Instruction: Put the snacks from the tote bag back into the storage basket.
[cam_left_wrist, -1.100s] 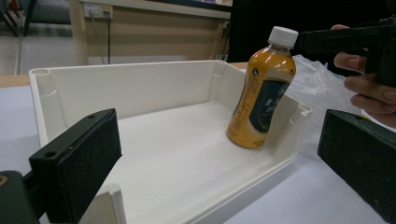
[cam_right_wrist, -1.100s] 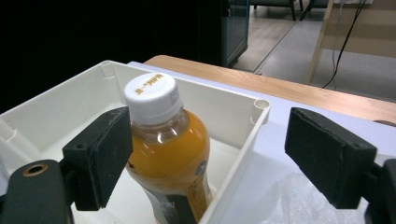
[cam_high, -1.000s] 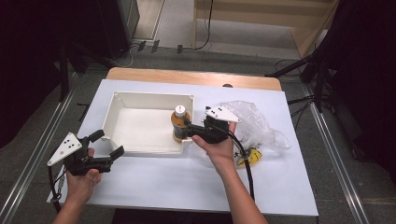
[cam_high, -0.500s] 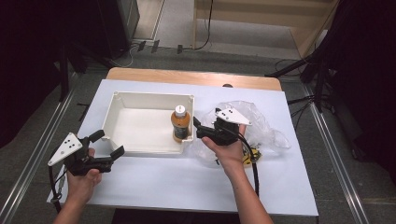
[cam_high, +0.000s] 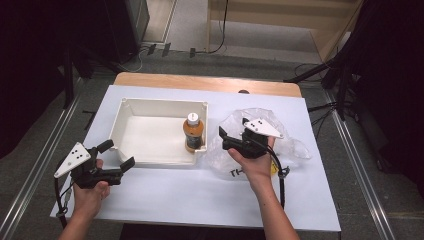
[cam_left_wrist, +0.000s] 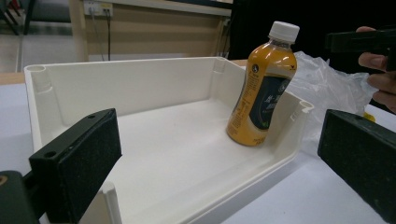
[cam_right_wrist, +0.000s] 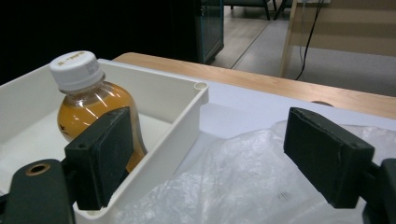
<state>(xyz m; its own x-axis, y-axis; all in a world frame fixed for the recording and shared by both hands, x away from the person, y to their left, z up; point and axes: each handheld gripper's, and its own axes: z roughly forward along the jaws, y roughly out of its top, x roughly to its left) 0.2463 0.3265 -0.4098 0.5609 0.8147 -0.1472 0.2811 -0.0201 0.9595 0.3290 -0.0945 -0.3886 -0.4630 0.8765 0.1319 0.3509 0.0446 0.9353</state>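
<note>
Standing upright in the near right corner of the white plastic bin (cam_high: 150, 131), the orange juice bottle (cam_high: 193, 131) with its white cap touches nothing but the bin floor in the high view. A crumpled clear plastic bag (cam_high: 290, 145) lies on the white table (cam_high: 200, 195) just right of the bin, partly under the right hand (cam_high: 256, 164). The right gripper (cam_high: 224, 138) hovers over the bag's left edge, jaws apart and empty, aimed toward the bin wall that stands between it and the bottle. The left gripper (cam_high: 116, 155) rests low at the bin's near left corner, jaws wide and holding nothing, with the left hand (cam_high: 90, 192) behind it near the table's front edge. Compared with a second ago, the right gripper has let go of the bottle and drawn back to the right, out of the bin; the left gripper has stayed put.

From the left gripper view, the bottle (cam_left_wrist: 264, 84) leans slightly in the picture against the far corner of the bin (cam_left_wrist: 140, 88), the bag (cam_left_wrist: 327, 88) behind it, and the two black pads (cam_left_wrist: 79, 163) spread wide around open air.

From the right gripper view, the bottle (cam_right_wrist: 91, 100) sits behind the bin's rim (cam_right_wrist: 187, 112), partly hidden by the left-hand pad (cam_right_wrist: 100, 154); the bag (cam_right_wrist: 243, 182) spreads below the open jaws.
</note>
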